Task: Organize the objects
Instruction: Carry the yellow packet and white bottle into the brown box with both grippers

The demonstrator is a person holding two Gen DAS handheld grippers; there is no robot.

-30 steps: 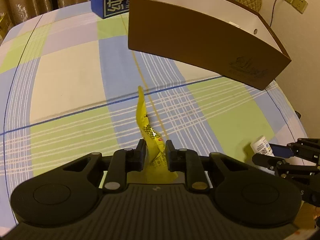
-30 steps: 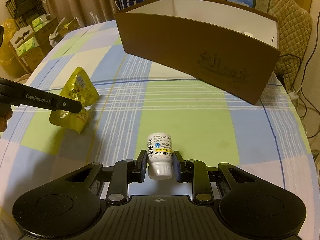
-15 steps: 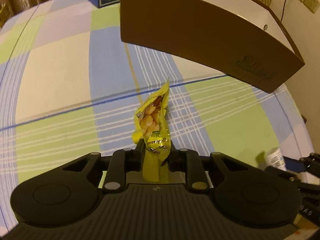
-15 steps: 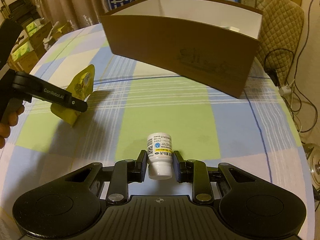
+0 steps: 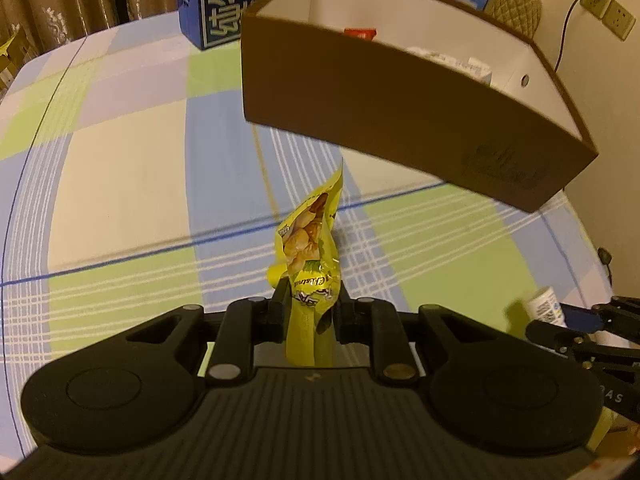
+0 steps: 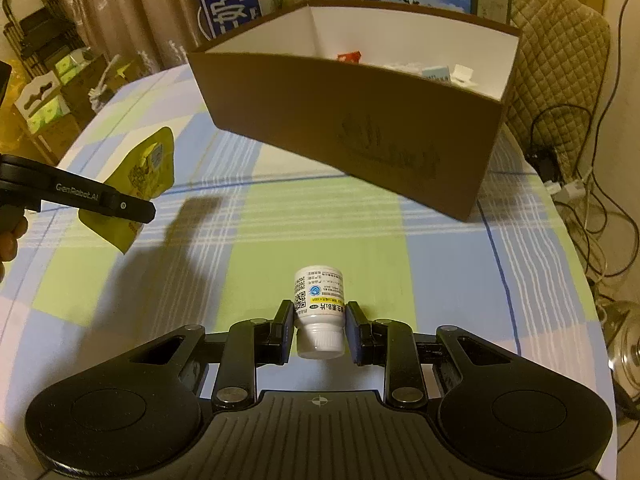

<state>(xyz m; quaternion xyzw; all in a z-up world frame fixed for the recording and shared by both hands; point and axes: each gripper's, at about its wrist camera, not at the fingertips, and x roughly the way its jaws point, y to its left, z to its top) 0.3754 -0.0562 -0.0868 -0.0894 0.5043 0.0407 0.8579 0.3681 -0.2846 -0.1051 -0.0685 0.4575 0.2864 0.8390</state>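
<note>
My left gripper (image 5: 311,307) is shut on a yellow snack packet (image 5: 310,248), which is lifted above the checked cloth and points toward the brown cardboard box (image 5: 400,120). My right gripper (image 6: 319,326) is shut on a small white pill bottle (image 6: 320,300), held cap-first toward the camera. In the right wrist view the yellow snack packet (image 6: 140,176) and the left gripper's finger (image 6: 80,196) show at the left. The brown cardboard box (image 6: 352,128) stands ahead with several small items inside. The white pill bottle (image 5: 544,306) shows at the right edge of the left wrist view.
Blue milk cartons (image 5: 216,4) stand behind the box. A quilted chair back (image 6: 560,72) and loose cables (image 6: 580,184) lie to the right of the table. Shelving with boxes (image 6: 44,92) is at the far left. A wall socket (image 5: 608,12) sits on the right wall.
Both grippers have risen and moved closer to the box, so its inside now shows. The packet has swung upright in the left gripper. Both grips are unchanged.
</note>
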